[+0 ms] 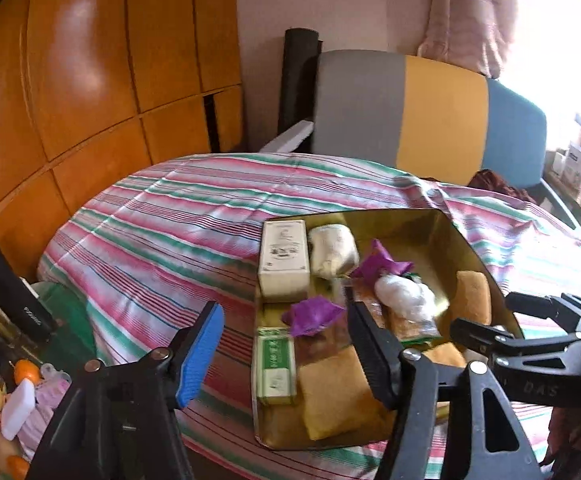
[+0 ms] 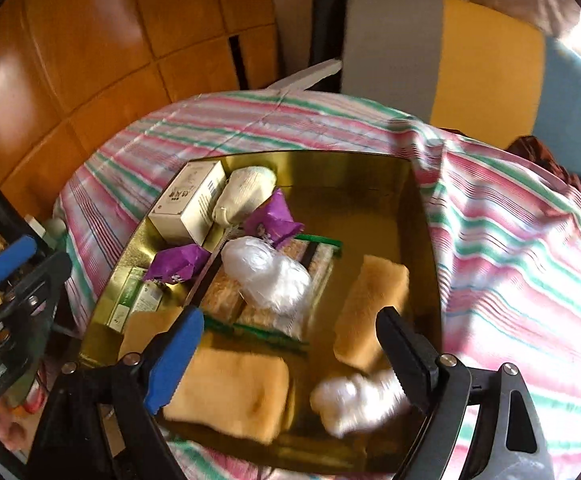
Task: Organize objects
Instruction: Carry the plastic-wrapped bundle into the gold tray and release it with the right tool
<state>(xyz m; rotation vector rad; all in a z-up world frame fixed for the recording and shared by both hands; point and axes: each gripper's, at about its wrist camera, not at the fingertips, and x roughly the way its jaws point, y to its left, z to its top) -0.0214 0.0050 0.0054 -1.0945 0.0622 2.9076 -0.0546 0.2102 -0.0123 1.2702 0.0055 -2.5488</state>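
Nearest me, the right tongs (image 2: pixel 290 344) hang over the near end of the gold tray (image 2: pixel 422 216), their jaws spread wide and gripping nothing. A blurred white plastic bundle (image 2: pixel 354 400) lies on the tray floor close to the black finger (image 2: pixel 406 356); I cannot tell whether it touches that finger. Under the blue finger (image 2: pixel 174 360) lies a tan sponge block (image 2: pixel 230 392), flat at the tray's near edge. A second tan block (image 2: pixel 374 304) lies along the right side, just beyond the black finger.

The left tongs (image 1: pixel 286 344) stand at the tray's left edge, released, with the blue pad outside over the striped cloth (image 1: pixel 162 232) and the black finger above the tray's contents; nothing is pinched between them.

Further in, a clear bag of biscuits with a green strip (image 2: pixel 274 320) lies mid-tray, and a crumpled white plastic bag (image 2: pixel 266 276) sits on top of it. Two purple wrappers (image 2: pixel 274 220) lie just past that, one near a green and white box (image 2: pixel 130 300) at the left wall. At the far left corner stand a cream carton (image 2: pixel 190 204) and, touching it, a pale cloth roll (image 2: pixel 242 196).

The tray rests on the table under the striped cloth. Beyond the table stands a chair with a grey, yellow and blue back (image 1: pixel 430 116), and behind it an orange panelled wall (image 1: pixel 90 80).
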